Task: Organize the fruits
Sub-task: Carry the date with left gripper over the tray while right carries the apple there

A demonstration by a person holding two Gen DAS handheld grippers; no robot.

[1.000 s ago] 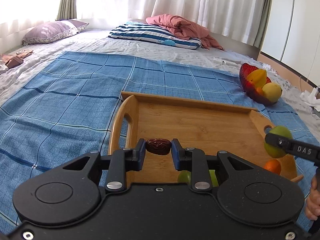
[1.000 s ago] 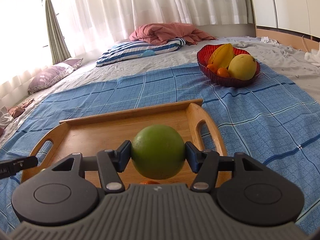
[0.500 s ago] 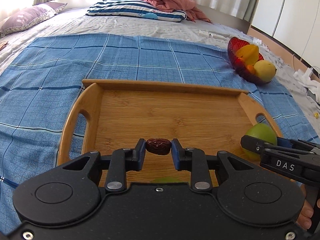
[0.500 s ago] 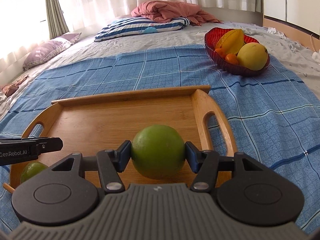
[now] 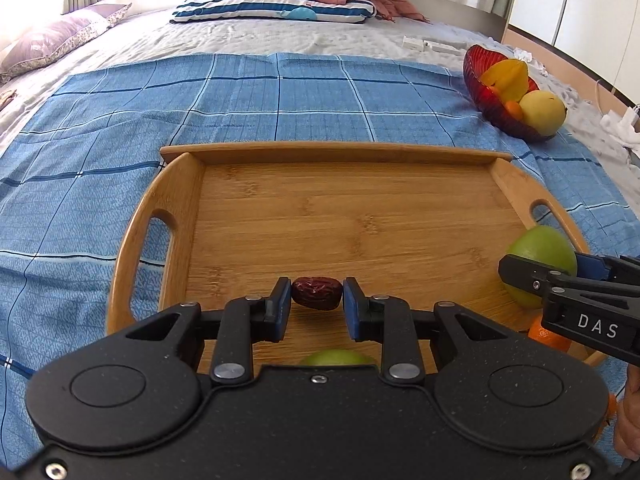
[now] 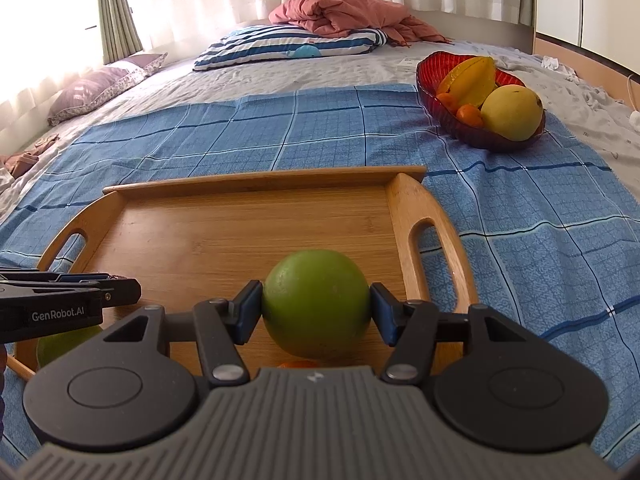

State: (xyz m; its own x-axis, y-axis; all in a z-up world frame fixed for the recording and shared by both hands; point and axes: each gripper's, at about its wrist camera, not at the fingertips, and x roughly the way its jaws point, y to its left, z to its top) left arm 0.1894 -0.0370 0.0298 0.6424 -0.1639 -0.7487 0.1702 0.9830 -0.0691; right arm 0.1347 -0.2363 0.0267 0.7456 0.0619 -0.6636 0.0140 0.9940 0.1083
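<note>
My left gripper [image 5: 317, 300] is shut on a wrinkled brown date [image 5: 317, 298], held above the near part of a wooden tray [image 5: 348, 152]. My right gripper [image 6: 316, 312] is shut on a large green round fruit [image 6: 316, 304] over the tray's right side [image 6: 404, 200]; that same fruit [image 5: 540, 264] and gripper show at the right of the left wrist view. A second green fruit [image 5: 338, 359] lies on the tray just under the left gripper, also visible low left [image 6: 66, 346] in the right wrist view. An orange fruit [image 5: 548, 336] sits at the tray's near right.
The tray rests on a blue checked cloth [image 5: 240, 92] spread over a bed. A red glass bowl [image 6: 472, 136] with a starfruit, a yellow pear-like fruit and small oranges stands at the far right. Pillows [image 5: 272, 2] and a pink blanket lie at the bed's head.
The left gripper has moved right and tilted down with the date, so the tray now sits centred in its view. The right gripper tilted down slightly with the green fruit.
</note>
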